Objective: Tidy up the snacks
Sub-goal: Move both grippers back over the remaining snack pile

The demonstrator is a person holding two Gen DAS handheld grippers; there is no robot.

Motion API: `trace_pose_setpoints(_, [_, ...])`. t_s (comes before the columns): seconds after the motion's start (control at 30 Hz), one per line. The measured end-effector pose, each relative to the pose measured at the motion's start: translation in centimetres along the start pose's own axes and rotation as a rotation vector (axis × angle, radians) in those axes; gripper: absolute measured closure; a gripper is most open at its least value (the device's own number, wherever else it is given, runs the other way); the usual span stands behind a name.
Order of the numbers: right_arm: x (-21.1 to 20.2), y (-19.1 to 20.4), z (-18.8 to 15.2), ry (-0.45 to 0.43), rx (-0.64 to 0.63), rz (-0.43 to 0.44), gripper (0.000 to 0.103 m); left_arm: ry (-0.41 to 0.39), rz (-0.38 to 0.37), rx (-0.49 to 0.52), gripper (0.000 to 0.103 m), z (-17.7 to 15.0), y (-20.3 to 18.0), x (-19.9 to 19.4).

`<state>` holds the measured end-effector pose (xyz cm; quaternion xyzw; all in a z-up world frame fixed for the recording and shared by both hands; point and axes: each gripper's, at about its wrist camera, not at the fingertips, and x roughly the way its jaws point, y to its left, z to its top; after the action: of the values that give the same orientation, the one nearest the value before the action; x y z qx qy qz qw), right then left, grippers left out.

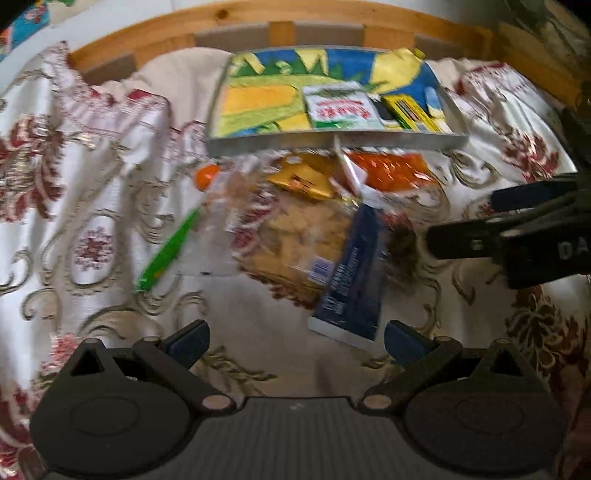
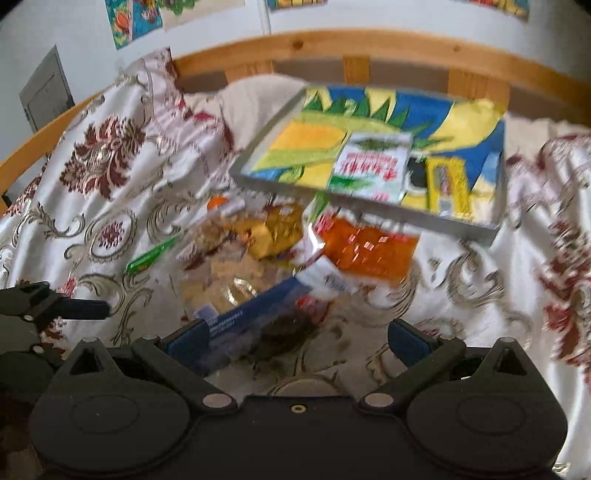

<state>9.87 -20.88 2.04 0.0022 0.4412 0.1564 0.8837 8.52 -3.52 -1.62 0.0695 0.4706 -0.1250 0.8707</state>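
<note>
A pile of snacks is lying on the bed, just in front of a flat tray. In the middle a clear bag of crackers [image 1: 295,236] is resting on the bedspread [image 1: 92,184]. A small gold packet [image 1: 301,181] is sitting on its far end. An orange snack bag [image 1: 391,171] is lying next to the gold packet, close to the front wall of the tray [image 1: 332,142]. A long dark blue packet [image 1: 352,273] is leaning across the near side of the cracker bag. A green stick-shaped packet [image 1: 168,249] is lying to the left of the pile, and something small and orange [image 1: 207,175] is peeking out at its far end.

Inside the tray, a white packet with red writing [image 1: 341,107] is lying flat on a bright blue, yellow and green picture. A yellow packet [image 1: 410,110] is lying just beside it on the right.

The left gripper [image 1: 297,338] is hovering over the bedspread with its fingers [image 1: 190,341] spread wide apart, holding nothing. The near end of the blue packet is lying between them, but the fingers are not touching it.

The right gripper [image 2: 297,338] is also spread wide and holding nothing. In the right wrist view its left finger [image 2: 186,341] is overlapping the end of the blue packet; I cannot tell if they are touching.

A wooden bed frame [image 1: 280,14] is curving behind the tray. Colourful drawings [image 2: 133,18] are hanging on the wall.
</note>
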Motion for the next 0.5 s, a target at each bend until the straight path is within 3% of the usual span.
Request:
trace_pose_setpoints(0.2, [3.0, -0.5, 1.0, 0.066, 0.046, 0.039, 0.001, 0.034, 0.015, 0.049, 0.001, 0.1, -0.7, 1.7])
trace_pose_setpoints(0.5, [7.3, -0.1, 1.6, 0.137, 0.077, 0.055, 0.004, 0.042, -0.002, 0.027, 0.001, 0.2, -0.1, 2.2])
